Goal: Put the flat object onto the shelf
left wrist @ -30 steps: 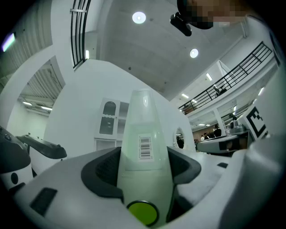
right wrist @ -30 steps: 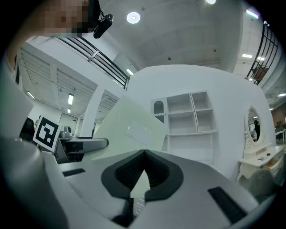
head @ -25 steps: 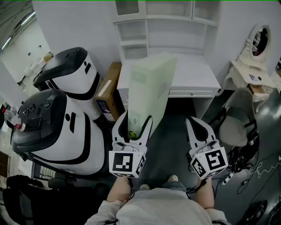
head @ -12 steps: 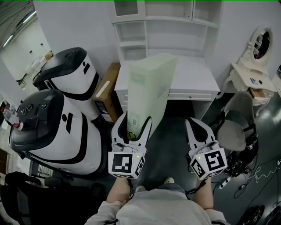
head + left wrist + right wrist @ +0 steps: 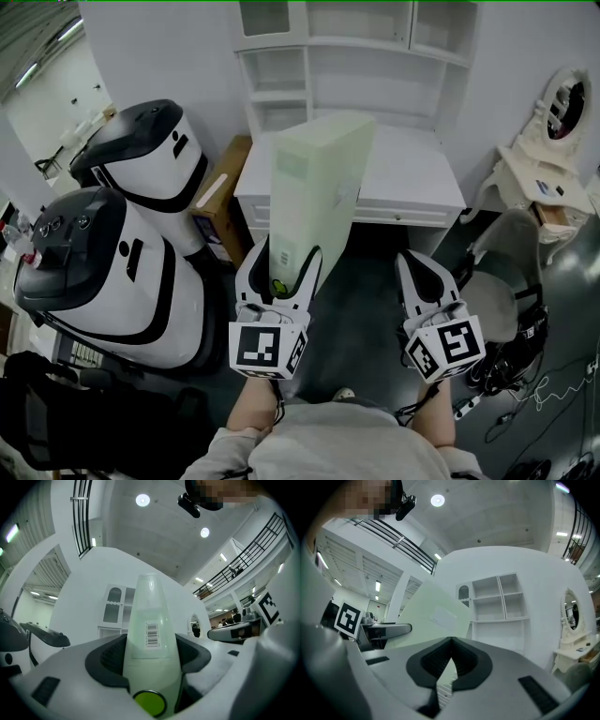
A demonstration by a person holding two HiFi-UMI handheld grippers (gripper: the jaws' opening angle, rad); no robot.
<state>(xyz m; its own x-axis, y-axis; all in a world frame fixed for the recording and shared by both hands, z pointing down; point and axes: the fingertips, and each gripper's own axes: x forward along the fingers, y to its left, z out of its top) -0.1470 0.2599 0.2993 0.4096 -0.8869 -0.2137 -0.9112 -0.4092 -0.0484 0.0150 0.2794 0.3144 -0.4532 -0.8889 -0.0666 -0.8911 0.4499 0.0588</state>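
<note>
The flat object (image 5: 314, 187) is a pale green, stiff file box with a barcode label, held upright. My left gripper (image 5: 279, 258) is shut on its lower end, with a dark pad pressing on each side. In the left gripper view the flat object (image 5: 150, 620) rises straight up out of the left gripper (image 5: 150, 653). My right gripper (image 5: 419, 267) hangs beside it to the right, shut and holding nothing. The right gripper view shows the right gripper (image 5: 450, 648) with its pads together and the flat object (image 5: 436, 616) to its left. The white shelf (image 5: 347, 47) stands ahead on a white desk (image 5: 412, 178).
Two large white-and-black machines (image 5: 112, 272) stand to the left. A cardboard box (image 5: 220, 202) leans between them and the desk. A grey chair (image 5: 502, 281) and a small vanity table with an oval mirror (image 5: 553, 131) are on the right. Cables lie on the dark floor.
Both grippers, and the view with them, have moved forward towards the desk and shelf. The left gripper's hold on the flat object is the same.
</note>
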